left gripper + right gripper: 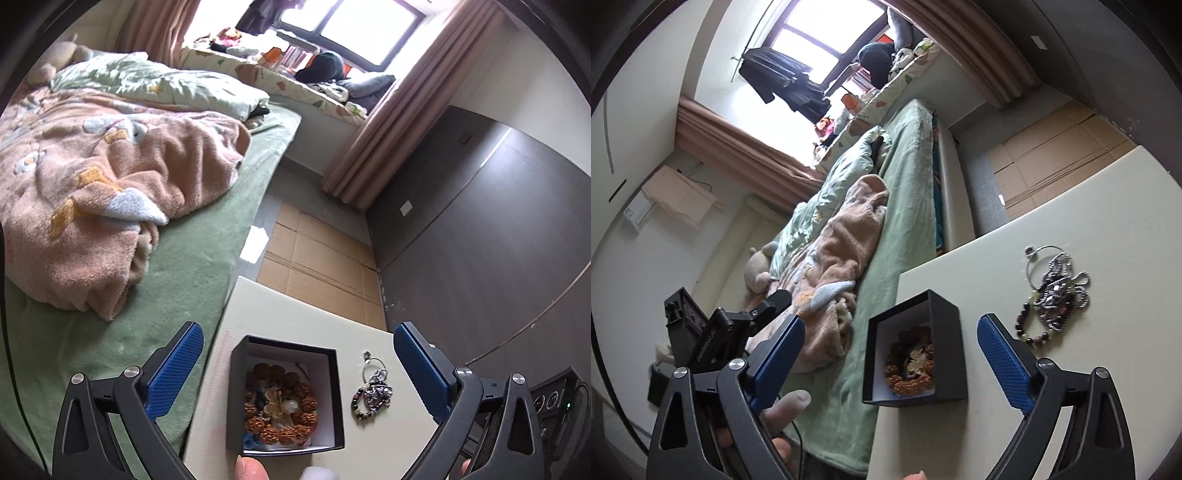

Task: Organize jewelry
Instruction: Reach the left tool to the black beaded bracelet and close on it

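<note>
Black cardboard box sits near the corner of the pale table, lid off, and we see inside it a bracelet of big brown rough beads coiled around some small pale pieces; we cannot tell exactly what these pieces are. Just beside the box, on its right side in the left wrist view, lies a small heap of jewelry directly on the table: a dark bead bracelet w/ few pale green beads, a silver ornate piece and a thin metal ring on top end. The heap is apart from the box, not touching it. Our left gripper hangs above the box w/ its blue pads wide apart, nothing between them; the box shows in the gap. Our right gripper is also spread wide and holds nothing; in its view the box is between the fingers, and the jewelry heap is further up and to the right, outside the fingers. The left gripper's black body is visible at left of the right wrist view. Behind the table is a bed w/ green sheet and a peach fleece blanket bunched on it. Flat brown cardboard lies on the floor beside the bed, approx. between bed and dark wall.
</note>
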A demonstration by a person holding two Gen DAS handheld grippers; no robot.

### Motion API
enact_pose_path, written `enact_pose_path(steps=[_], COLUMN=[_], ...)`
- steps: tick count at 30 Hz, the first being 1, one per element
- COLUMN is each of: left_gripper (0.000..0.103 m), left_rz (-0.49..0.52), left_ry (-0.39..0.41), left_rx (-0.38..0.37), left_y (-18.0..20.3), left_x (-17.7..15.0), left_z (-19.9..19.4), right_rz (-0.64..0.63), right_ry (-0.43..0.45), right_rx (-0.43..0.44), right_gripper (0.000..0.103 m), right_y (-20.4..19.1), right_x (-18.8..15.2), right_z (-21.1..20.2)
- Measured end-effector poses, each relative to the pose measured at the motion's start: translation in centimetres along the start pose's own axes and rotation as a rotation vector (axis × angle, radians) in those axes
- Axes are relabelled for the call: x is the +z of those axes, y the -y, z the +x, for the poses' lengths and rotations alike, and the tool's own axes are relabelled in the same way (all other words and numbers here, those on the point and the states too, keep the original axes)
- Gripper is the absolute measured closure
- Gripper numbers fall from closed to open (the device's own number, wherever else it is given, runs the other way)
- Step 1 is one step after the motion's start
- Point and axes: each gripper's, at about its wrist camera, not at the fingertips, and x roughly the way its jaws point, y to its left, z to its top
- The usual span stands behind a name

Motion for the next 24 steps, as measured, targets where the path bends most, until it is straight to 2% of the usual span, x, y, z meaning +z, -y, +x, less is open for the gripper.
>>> enact_pose_path(steps=[3,8,20,24], left_gripper=[0.000,0.000,0.001,0.001], left_rz=[0.050,0.134,0.329,0.355], left_ry=[-0.001,-0.049,-0.151,-0.197], left_rx=[-0.002,-0.031,-0.018,0.001], left_y=[1.4,3.7,9.6,10.5], left_x=[-0.4,-1.3,-4.3,-4.9], left_z=[0.2,1.1,3.8,5.2], right_rz=[0.014,0.029,0.062,0.036], right_ry=[0.038,0.062,0.051,0.045], right_rx=[-0.047,-0.138,-0.240,-0.367], right_gripper=[0.000,0.000,0.000,0.000], right_y=[1.4,3.4,6.0,6.7], right_x=[0.4,1.0,2.2,2.6], right_z=[-1.7,-3.8,-6.8,-7.4])
